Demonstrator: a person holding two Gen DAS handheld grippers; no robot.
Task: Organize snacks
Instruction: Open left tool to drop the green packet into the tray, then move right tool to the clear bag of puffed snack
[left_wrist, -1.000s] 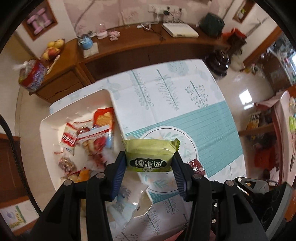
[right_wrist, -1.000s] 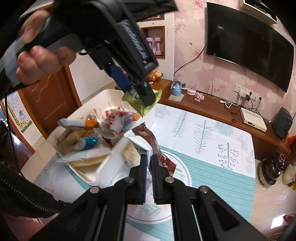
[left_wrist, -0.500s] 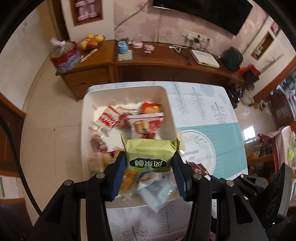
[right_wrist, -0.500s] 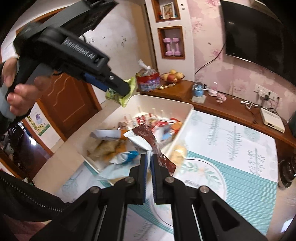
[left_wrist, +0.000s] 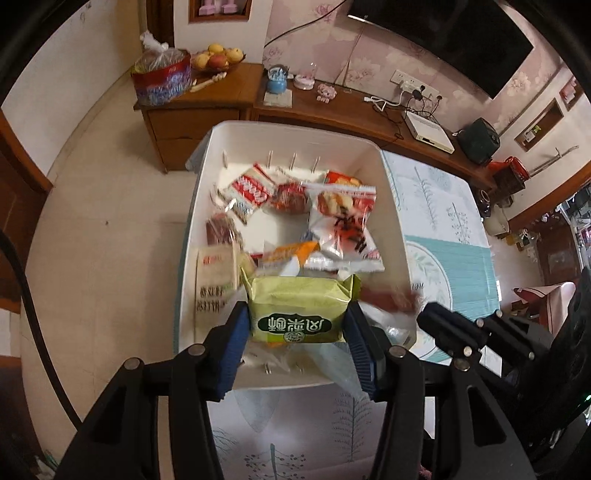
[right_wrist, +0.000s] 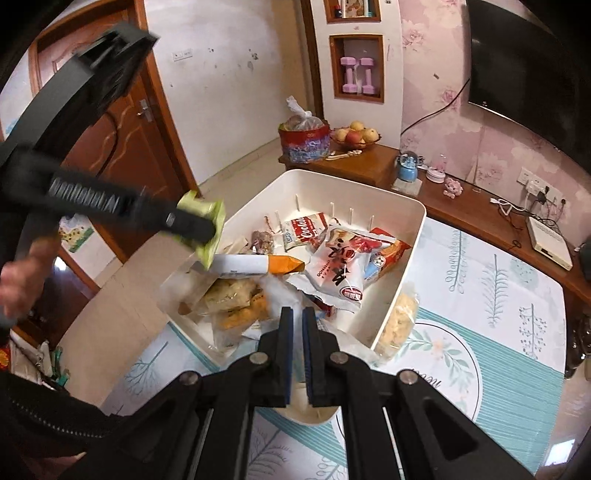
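My left gripper (left_wrist: 298, 317) is shut on a green snack packet (left_wrist: 298, 308) and holds it above the near end of the white bin (left_wrist: 295, 134). The bin holds several snack packets, among them a white and red one (left_wrist: 343, 232). In the right wrist view the same green packet (right_wrist: 205, 229) hangs over the bin's left rim (right_wrist: 255, 197). My right gripper (right_wrist: 297, 317) has its jaws nearly together over the bin's near edge. The dark red packet (left_wrist: 388, 297) shows as a blur by the right gripper in the left wrist view; whether it is held is unclear.
The bin sits on a table with a leaf-print cloth (right_wrist: 491, 295). A loose clear bag of yellowish snacks (right_wrist: 400, 325) leans against the bin's outer right wall. A wooden sideboard (left_wrist: 332, 107) with fruit and small items stands behind the table.
My left gripper has moved with the green packet over the bin's near end. The right gripper came lower over the bin, and the dark red packet no longer shows between its fingers.
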